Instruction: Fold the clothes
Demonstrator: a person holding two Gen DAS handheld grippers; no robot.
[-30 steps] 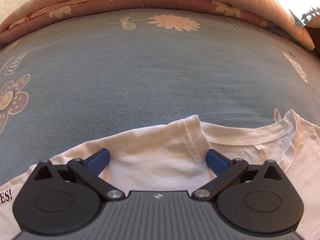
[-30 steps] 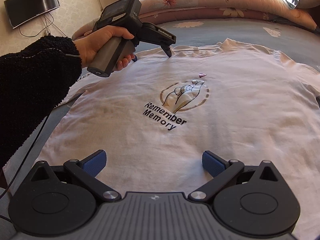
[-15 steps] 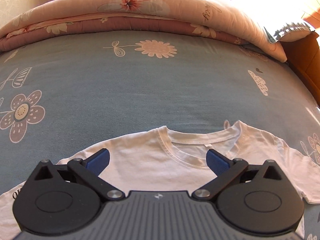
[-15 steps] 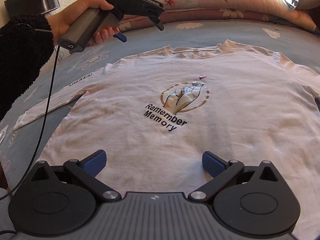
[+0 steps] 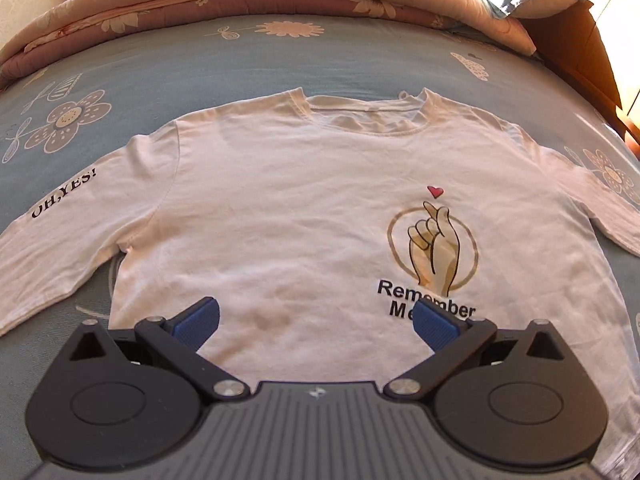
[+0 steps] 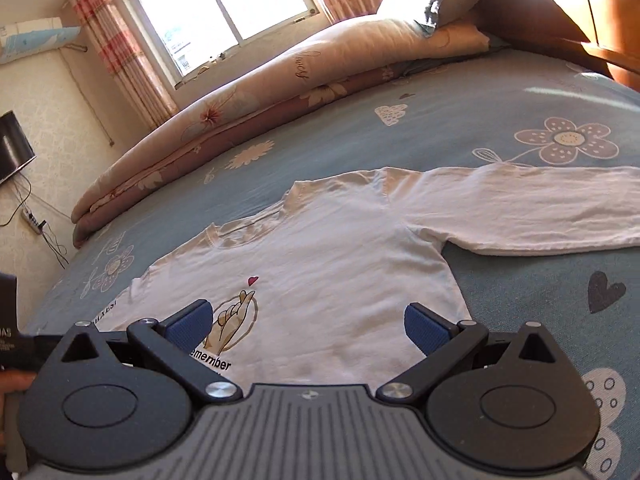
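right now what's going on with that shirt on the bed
A person is about to fold a white long-sleeved shirt that lies spread out flat, front up, on a blue flowered bedsheet, both sleeves stretched out to the sides. The left hand-held gripper and the right hand-held gripper hover over the lower part of the shirt, both open and holding nothing. No fold has been made yet.

We note the bed [image 5: 224,68] carries a blue sheet printed with flowers and hearts. A white long-sleeved shirt [image 5: 304,208] lies flat on it, front up, sleeves spread outward. A folded floral quilt [image 6: 248,108] rests along the far edge, a pillow [image 6: 432,4] atop it.
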